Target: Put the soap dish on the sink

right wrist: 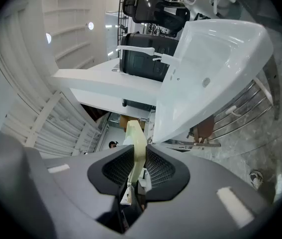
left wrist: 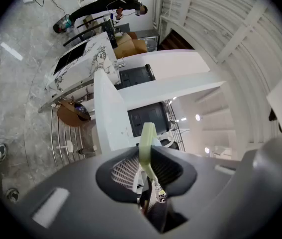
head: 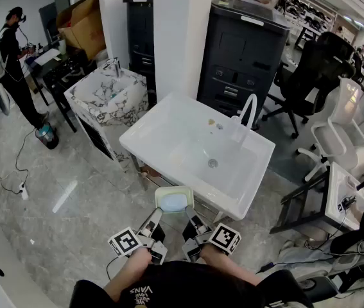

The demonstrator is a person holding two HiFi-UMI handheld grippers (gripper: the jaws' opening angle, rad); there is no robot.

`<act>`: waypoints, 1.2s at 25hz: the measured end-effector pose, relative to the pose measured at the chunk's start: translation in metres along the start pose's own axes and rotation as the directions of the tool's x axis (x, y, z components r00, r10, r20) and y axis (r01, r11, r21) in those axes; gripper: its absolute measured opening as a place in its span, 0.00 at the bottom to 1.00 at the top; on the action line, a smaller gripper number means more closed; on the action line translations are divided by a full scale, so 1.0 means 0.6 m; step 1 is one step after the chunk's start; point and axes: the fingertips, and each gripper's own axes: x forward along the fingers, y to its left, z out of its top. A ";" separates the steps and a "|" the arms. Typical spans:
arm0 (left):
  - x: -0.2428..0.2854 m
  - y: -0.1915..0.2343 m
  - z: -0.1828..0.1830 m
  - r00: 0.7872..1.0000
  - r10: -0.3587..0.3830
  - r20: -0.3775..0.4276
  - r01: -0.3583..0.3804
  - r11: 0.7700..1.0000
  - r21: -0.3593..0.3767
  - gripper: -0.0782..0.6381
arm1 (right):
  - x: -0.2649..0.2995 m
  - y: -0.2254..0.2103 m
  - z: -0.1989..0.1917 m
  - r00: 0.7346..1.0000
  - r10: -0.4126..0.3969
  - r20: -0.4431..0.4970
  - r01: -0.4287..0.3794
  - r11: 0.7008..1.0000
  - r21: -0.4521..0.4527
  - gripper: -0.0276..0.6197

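Note:
A pale green soap dish (head: 174,199) with a light blue soap in it hangs just before the near edge of the white sink (head: 138,141). My left gripper (head: 156,214) holds its left side and my right gripper (head: 190,217) its right side. In the left gripper view the dish's thin green rim (left wrist: 147,142) is pinched between the dark pads of the left gripper (left wrist: 148,167), with the sink (left wrist: 108,114) ahead. In the right gripper view the rim (right wrist: 137,142) is clamped the same way in the right gripper (right wrist: 137,169), the sink (right wrist: 215,49) beyond it. A white faucet (head: 246,115) stands at the sink's far side.
A marbled sink (head: 108,96) stands to the back left, a black cabinet (head: 242,50) behind the white sink. A black office chair (head: 316,69) and a white chair (head: 336,130) are at the right. A person (head: 11,53) stands far left; a cable (head: 20,183) lies on the floor.

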 end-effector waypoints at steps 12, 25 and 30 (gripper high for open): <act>0.003 -0.010 0.013 1.000 -0.024 -0.010 0.024 1.000 0.017 0.28 | -0.001 0.002 0.000 0.999 -0.030 0.019 0.030 1.000 -0.010 0.15; 0.015 0.026 0.110 0.996 -0.034 -0.084 0.034 0.999 0.000 0.28 | 0.090 0.013 -0.034 0.995 -0.058 0.082 0.059 0.998 -0.009 0.15; 0.020 0.042 0.157 0.991 -0.048 -0.128 0.048 0.999 -0.001 0.28 | 0.132 0.016 -0.053 0.990 -0.069 0.122 0.071 0.997 -0.008 0.15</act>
